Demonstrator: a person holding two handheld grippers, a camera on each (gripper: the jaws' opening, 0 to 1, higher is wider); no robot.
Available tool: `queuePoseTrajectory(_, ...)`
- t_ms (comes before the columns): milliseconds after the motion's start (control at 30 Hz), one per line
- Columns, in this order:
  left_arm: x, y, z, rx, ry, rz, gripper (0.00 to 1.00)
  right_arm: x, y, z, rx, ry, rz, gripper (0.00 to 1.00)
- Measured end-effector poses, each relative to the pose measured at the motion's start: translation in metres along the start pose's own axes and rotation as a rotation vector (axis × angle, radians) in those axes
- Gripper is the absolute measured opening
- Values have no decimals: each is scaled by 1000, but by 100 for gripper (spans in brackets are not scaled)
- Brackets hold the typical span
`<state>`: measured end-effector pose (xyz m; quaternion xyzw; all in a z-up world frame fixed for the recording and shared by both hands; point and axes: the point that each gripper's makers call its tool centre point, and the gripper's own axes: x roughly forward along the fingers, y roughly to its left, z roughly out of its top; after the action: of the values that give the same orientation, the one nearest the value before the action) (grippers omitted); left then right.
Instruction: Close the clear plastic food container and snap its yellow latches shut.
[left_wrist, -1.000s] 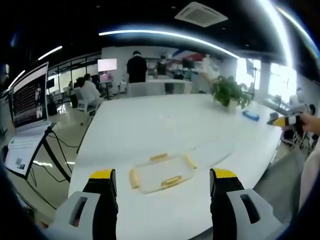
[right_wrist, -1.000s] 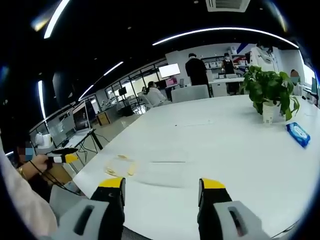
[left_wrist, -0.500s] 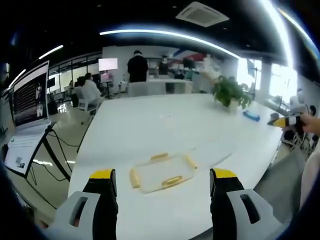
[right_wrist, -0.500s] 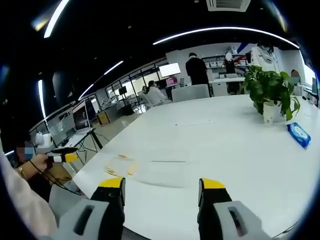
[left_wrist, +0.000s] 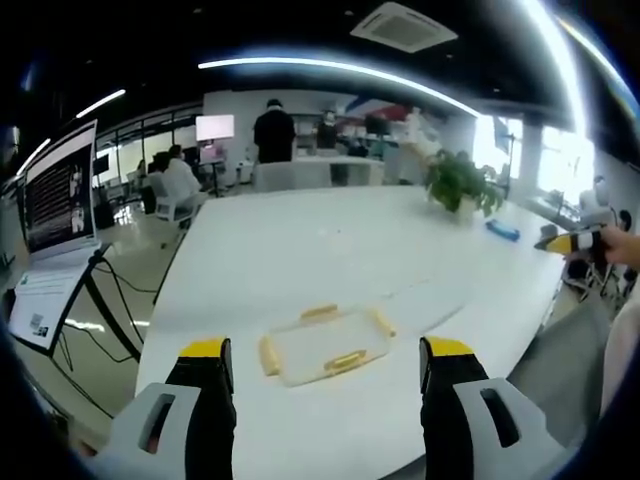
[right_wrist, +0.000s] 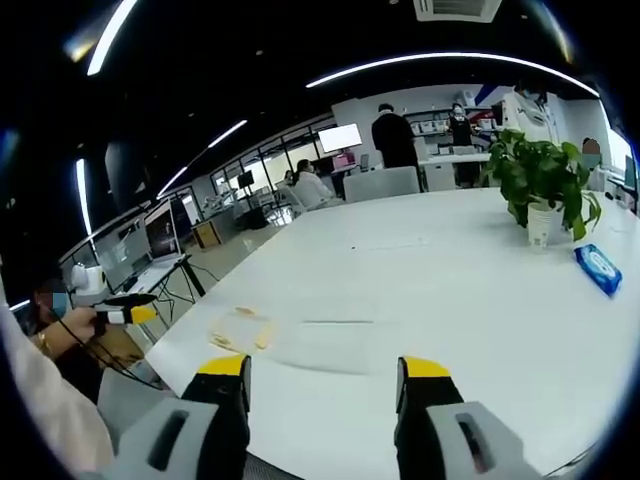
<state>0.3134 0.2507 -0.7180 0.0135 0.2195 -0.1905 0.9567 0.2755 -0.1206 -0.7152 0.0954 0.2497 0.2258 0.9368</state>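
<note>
A clear rectangular plastic piece with yellow latches (left_wrist: 322, 343) on its sides lies flat on the white table (left_wrist: 300, 250), just beyond my left gripper (left_wrist: 326, 350), which is open and holds nothing. To its right lies a second clear piece (left_wrist: 420, 296), faint against the table. In the right gripper view the latched piece (right_wrist: 240, 330) sits at the table's left corner, with the faint clear piece (right_wrist: 325, 338) beside it. My right gripper (right_wrist: 325, 367) is open and holds nothing, short of both. Each gripper also appears in the other's view: the right one (left_wrist: 570, 240), the left one (right_wrist: 125, 313).
A potted plant (right_wrist: 540, 180) and a blue pack (right_wrist: 597, 268) stand far across the table. A monitor on a stand (left_wrist: 60, 190) with trailing cables is left of the table. People stand and sit at desks in the background. The table's near edge runs under my jaws.
</note>
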Motion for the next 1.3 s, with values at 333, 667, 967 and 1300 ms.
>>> queuePoseTrajectory(333,6,0,1,1,0,-10,75,5,1,5,-17,0,4,57)
queuePoseTrajectory(667,13,-1,0,4,10,-21,75,19,1,5,-80,30,22,57)
queuePoseTrajectory(967,21,-4,0,5,14,-35,75,29,2,3,-96,39,32,55)
queuePoseTrajectory(1300,29,-1,6,53,31,-57,75,38,7,5,-98,46,49,56)
